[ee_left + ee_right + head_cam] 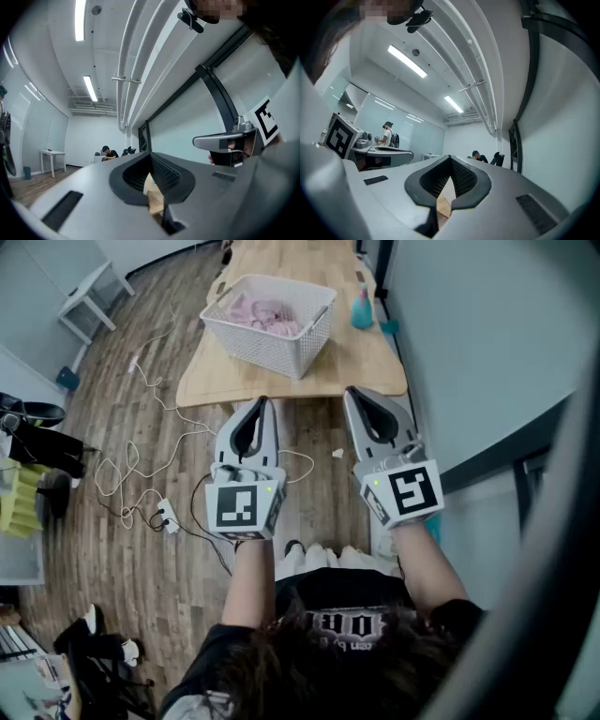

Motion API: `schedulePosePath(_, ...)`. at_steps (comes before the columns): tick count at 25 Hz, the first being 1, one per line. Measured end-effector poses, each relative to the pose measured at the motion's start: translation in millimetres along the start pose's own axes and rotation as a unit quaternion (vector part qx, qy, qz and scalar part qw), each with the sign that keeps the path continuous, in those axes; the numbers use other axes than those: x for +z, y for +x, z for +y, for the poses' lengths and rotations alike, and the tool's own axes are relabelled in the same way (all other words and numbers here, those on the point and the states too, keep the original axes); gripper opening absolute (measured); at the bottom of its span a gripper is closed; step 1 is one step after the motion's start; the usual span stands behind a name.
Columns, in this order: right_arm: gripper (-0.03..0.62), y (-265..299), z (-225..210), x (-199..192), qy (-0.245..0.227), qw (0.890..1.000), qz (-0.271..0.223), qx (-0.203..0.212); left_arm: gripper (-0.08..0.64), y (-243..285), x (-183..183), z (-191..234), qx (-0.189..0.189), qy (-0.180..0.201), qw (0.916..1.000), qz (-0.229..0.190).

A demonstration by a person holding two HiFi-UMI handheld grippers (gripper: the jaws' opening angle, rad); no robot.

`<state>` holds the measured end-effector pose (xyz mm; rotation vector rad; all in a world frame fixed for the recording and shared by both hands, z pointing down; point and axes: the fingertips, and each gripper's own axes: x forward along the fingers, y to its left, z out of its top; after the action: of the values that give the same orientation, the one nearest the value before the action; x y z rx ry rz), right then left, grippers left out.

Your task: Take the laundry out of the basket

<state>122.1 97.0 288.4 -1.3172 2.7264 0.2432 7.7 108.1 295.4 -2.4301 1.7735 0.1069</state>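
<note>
Laundry [262, 313]: pink cloth, bunched in the bottom of a white lattice basket [309, 345]. The basket sits skewed on a wooden table [370, 367], near its front edge. From the head view the heap is too small to say whether it is one piece or several. A blue bottle [361, 310] stands just beside the basket's right wall. Left gripper [262, 401] and right gripper [349, 392] are held side by side on the near side of the table edge, well apart from the basket, and both point roughly level. Jaws on both are pressed together with nothing between them, and each gripper view shows only the room beyond. Risks, as judged from here: (1) going into the basket with the jaws together would only prod the cloth, so they need to spread before the descent. (2) The basket looks light and is close to the edge, so a pull on cloth that has snagged in the lattice could drag or tip it toward the person. The free gripper should probably steady the rim. (3) A wide swing of the right gripper could knock the bottle over. (4) Loose cables [141, 474] trail on the floor to the left, a trip hazard when stepping in.
</note>
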Motion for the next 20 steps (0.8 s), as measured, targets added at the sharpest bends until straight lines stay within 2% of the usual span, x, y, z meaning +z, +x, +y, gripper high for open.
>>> schedulePosePath(6,0.026,-2.3,-0.4,-2.5,0.009,1.0,0.004,0.0,-0.009,-2.1,2.2,-2.1,-0.001,0.008,1.0,-0.005)
schedulePosePath(11,0.028,-2.6,2.1,-3.9,0.018,1.0,0.001,0.019,-0.009,-2.9,0.8,-1.1,0.003,0.01,0.9999,-0.008)
schedulePosePath(20,0.028,1.5,4.2,-11.7,0.02,0.999,0.01,0.036,-0.009,-13.1,-9.0,10.4,0.009,0.005,0.9999,0.006)
